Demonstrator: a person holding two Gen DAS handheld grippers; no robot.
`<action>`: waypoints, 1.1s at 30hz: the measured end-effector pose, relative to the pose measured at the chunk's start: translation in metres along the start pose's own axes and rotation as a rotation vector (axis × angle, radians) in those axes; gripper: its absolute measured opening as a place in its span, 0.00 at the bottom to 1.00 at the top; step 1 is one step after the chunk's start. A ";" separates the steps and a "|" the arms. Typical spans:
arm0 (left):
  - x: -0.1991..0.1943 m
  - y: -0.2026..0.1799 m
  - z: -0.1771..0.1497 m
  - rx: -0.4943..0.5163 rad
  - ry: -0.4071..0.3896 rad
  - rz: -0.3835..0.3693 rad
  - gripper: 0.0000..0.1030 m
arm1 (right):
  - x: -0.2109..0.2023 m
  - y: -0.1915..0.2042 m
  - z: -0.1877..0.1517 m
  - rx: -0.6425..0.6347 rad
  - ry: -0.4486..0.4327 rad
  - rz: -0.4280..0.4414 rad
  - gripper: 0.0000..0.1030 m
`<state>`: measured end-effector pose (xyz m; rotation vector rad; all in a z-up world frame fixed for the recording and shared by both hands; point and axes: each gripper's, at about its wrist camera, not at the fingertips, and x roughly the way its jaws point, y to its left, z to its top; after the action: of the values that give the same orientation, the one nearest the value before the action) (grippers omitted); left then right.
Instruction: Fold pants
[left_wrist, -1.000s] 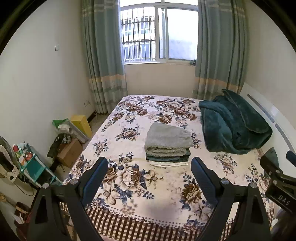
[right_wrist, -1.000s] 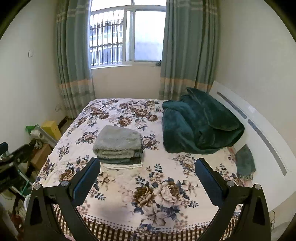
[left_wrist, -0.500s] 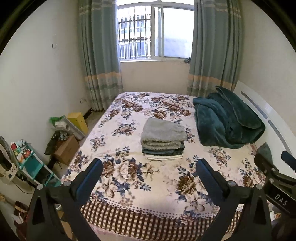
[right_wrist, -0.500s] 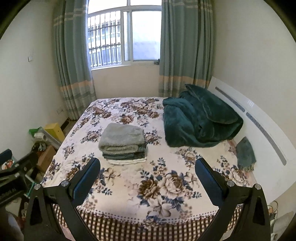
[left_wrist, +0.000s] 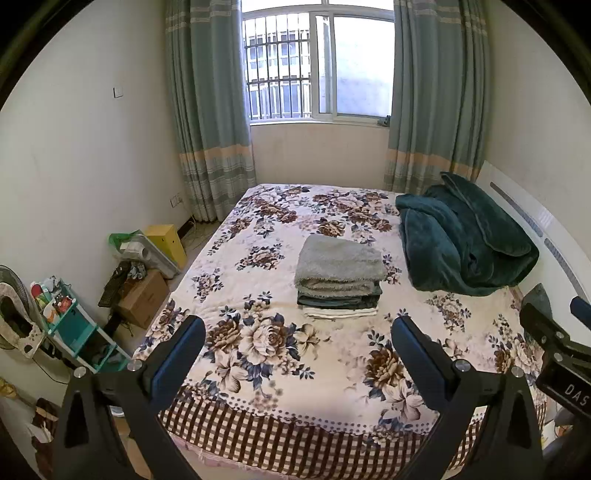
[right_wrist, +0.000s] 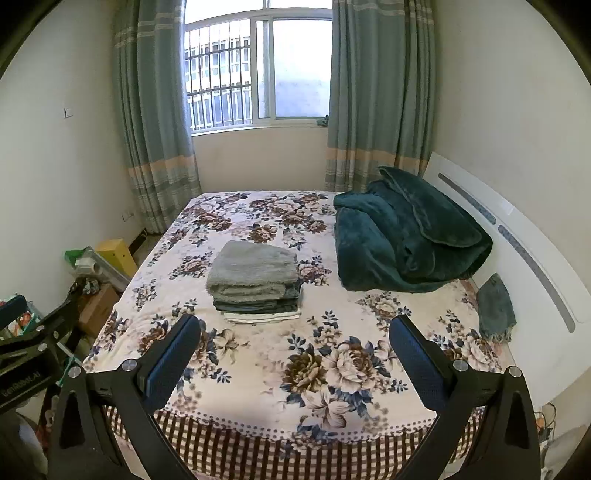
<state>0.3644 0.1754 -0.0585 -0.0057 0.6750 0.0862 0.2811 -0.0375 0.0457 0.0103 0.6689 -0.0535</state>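
A stack of folded clothes (left_wrist: 339, 277) lies in the middle of the bed (left_wrist: 295, 376) with the floral cover, a grey fleecy piece on top. It also shows in the right wrist view (right_wrist: 255, 280). My left gripper (left_wrist: 297, 354) is open and empty, held back over the foot of the bed, well short of the stack. My right gripper (right_wrist: 295, 354) is open and empty too, at the same distance. The right gripper's body shows at the right edge of the left wrist view (left_wrist: 554, 343).
A dark green blanket (right_wrist: 406, 240) is heaped at the right by the white headboard (right_wrist: 517, 251). A small grey-green cloth (right_wrist: 495, 310) lies near it. Boxes (left_wrist: 144, 295), a teal shelf (left_wrist: 74, 332) and clutter stand on the floor at the left. Window and curtains are behind.
Both grippers have pulled back and away from the bed; the stack looks smaller and more of the checked bed edge shows. Both stay open.
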 end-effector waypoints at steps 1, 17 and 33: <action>-0.002 0.002 0.000 -0.002 -0.001 -0.004 1.00 | 0.000 0.000 0.000 0.002 0.001 0.001 1.00; -0.001 0.006 0.007 0.014 -0.013 -0.013 1.00 | -0.004 -0.001 0.004 0.013 -0.004 0.016 1.00; 0.000 0.004 0.015 0.015 -0.017 -0.012 1.00 | -0.002 0.007 0.004 0.014 0.007 0.025 1.00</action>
<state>0.3730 0.1797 -0.0466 0.0055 0.6589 0.0698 0.2818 -0.0310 0.0498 0.0327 0.6748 -0.0337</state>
